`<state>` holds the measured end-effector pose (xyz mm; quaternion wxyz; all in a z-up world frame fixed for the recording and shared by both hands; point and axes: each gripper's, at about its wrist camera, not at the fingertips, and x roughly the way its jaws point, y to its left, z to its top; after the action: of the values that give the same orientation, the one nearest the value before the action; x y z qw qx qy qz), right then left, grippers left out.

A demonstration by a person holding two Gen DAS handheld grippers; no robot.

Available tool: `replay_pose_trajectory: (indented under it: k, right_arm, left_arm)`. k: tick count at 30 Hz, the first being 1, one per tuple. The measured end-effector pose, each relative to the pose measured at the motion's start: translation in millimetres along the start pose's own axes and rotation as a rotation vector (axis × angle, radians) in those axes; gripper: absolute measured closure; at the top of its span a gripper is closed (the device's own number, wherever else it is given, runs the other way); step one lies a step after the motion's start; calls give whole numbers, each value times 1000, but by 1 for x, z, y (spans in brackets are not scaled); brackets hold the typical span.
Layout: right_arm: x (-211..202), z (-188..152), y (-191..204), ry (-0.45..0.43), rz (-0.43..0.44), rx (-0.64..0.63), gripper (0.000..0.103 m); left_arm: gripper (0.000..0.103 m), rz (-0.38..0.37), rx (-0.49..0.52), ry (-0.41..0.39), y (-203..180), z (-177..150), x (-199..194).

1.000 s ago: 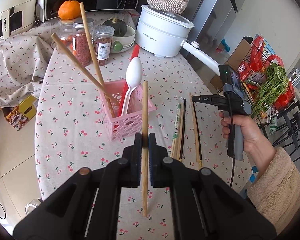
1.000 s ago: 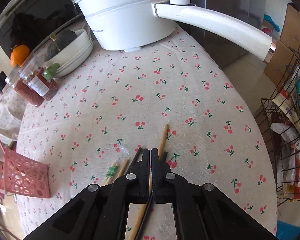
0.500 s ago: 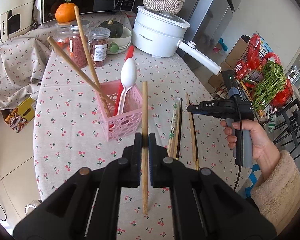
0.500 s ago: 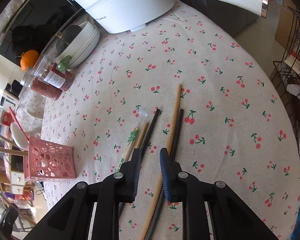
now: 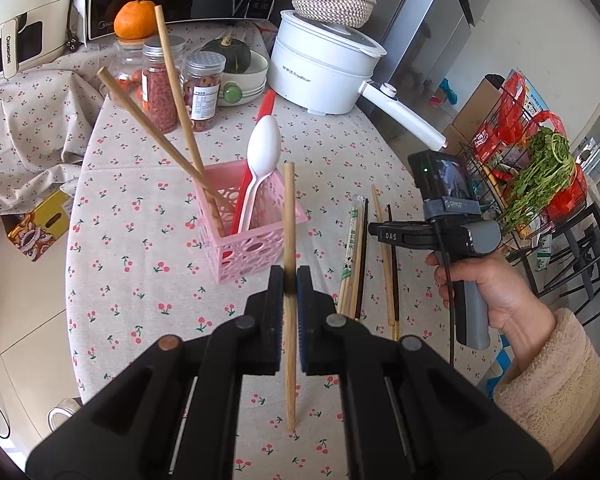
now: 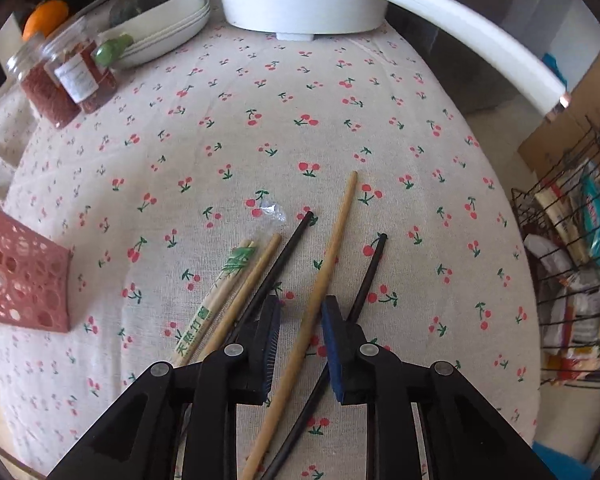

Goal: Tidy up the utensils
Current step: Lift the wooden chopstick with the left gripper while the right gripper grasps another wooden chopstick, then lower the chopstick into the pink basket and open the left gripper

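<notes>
My left gripper is shut on a wooden chopstick, held upright just in front of the pink utensil basket. The basket holds two wooden chopsticks, a white spoon and a red utensil. My right gripper is open above several chopsticks lying on the cherry tablecloth. A wooden chopstick lies between its fingers, with a black chopstick to the left and another black one to the right. A wrapped pair lies further left.
A white electric pot with a long handle stands at the back. Jars, a bowl with a squash and an orange stand behind the basket. A wire rack with greens stands off the table's right edge.
My right gripper has opened and lifted back from the loose chopsticks, leaving them on the cloth. My left gripper still holds its chopstick upright, a little further back from the basket.
</notes>
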<state>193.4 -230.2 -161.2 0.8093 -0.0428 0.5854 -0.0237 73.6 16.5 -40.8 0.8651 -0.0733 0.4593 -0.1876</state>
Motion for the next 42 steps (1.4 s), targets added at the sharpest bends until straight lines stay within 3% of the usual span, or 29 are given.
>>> replay_pose_trajectory:
  k: [3, 6, 11, 17, 25, 30, 35, 42]
  right_arm:
    - [-1, -2, 2, -22, 15, 23, 95]
    - [-8, -6, -8, -39, 132, 86, 96]
    - [-58, -11, -13, -176, 270, 132, 96]
    - [-121, -28, -20, -343, 367, 173, 96]
    - [-181, -38, -20, -528, 424, 195, 96]
    - [-194, -40, -18, -586, 441, 198, 96]
    - [-197, -37, -14, -599, 460, 194, 96]
    - [-199, -34, -4, -617, 469, 178, 96]
  left_arm:
    - [96, 0, 2, -19, 0, 1, -6]
    - [96, -10, 16, -55, -1, 3, -17]
    - [96, -50, 38, -157, -5, 7, -47]
    - [96, -83, 37, -334, -5, 15, -84]
    - [96, -56, 6, -529, 3, 25, -108]
    - [96, 6, -26, -613, 13, 28, -109]
    - [96, 73, -19, -602, 16, 33, -92]
    - [96, 130, -50, -455, 26, 43, -44]
